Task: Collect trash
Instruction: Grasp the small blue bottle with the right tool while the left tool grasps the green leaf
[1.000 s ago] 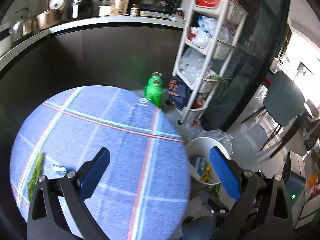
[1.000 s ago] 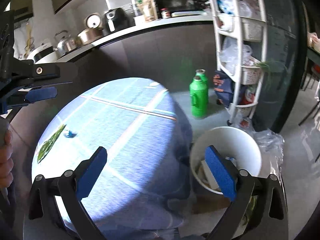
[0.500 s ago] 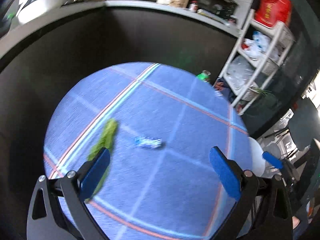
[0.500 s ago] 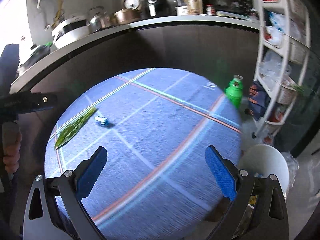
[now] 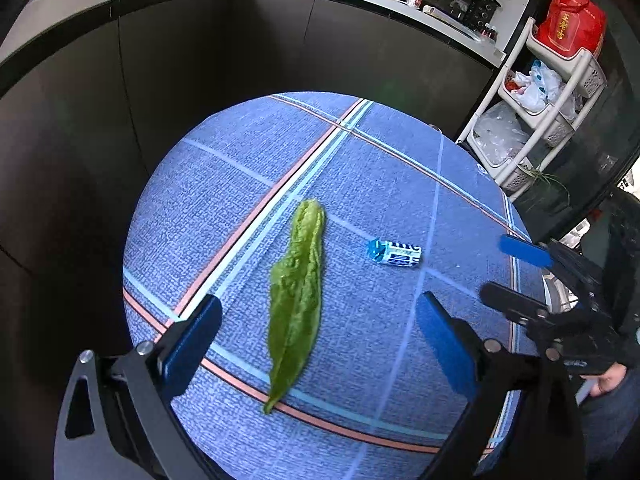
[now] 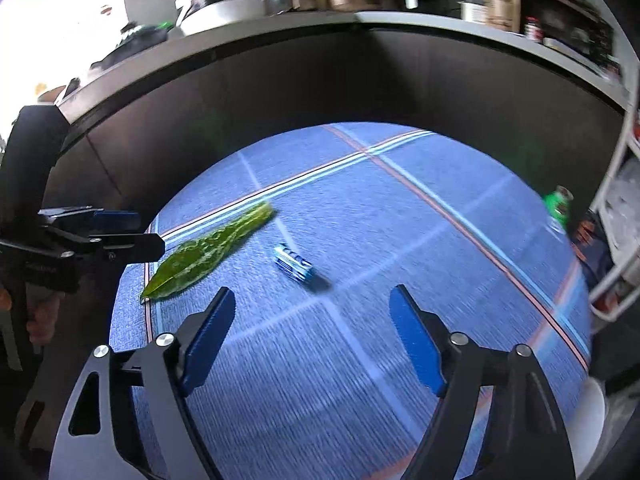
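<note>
A long green leaf (image 5: 298, 294) lies on the round table with the blue checked cloth (image 5: 240, 184). A small blue-and-white wrapper (image 5: 394, 253) lies to its right. My left gripper (image 5: 318, 336) is open and empty, hovering above the leaf's lower half. My right gripper (image 6: 310, 324) is open and empty, above the cloth just short of the wrapper (image 6: 294, 267); the leaf (image 6: 208, 250) lies to its left. Each gripper shows in the other's view: the right one (image 5: 532, 276) and the left one (image 6: 108, 232).
A dark counter (image 5: 200, 40) curves behind the table, with kitchen appliances on top. A white shelf rack (image 5: 536, 120) with bags stands to the right. A green bottle (image 6: 558, 204) stands on the floor past the table. A white bin's rim (image 6: 592, 420) shows at the lower right.
Both grippers have swung left from the white bin and now point at the table. The leaf and wrapper have come close in both views. Both grippers stay open.
</note>
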Motion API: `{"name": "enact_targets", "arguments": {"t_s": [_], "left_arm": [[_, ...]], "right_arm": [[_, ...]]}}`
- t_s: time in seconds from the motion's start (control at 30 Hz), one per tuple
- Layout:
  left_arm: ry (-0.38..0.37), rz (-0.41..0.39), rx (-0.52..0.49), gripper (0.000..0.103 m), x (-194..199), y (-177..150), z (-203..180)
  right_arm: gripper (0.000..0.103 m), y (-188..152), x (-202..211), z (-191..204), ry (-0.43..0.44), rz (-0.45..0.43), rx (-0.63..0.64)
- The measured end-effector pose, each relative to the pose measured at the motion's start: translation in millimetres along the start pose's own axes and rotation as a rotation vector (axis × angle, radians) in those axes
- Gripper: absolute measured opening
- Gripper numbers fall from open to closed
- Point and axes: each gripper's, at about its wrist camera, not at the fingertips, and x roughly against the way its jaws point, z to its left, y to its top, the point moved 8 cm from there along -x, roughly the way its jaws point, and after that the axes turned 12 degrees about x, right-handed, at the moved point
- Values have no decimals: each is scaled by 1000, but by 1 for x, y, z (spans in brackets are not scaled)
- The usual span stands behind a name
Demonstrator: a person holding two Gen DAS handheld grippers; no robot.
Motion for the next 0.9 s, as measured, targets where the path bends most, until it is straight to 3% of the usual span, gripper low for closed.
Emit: {"name": "enact_targets", "arguments": {"t_s": [0.4, 0.5, 0.6, 0.73, 0.9], "left_arm": [[-28, 47, -12, 91, -25, 2, 14], [-44, 63, -3, 87, -33, 6, 14], [-51, 69, -9, 83, -41, 9, 12], [-53, 84, -17, 69, -52, 14, 6], [-28, 98, -28, 62, -70, 17, 2]], "right_arm": [[58, 12, -72, 7, 50, 83, 108], [42, 10, -79, 9, 55, 101, 114], [11, 8, -75, 10, 69, 88, 113], [9, 2, -65, 10, 59, 75, 94], [9, -10, -38, 10, 46, 36, 34]]}}
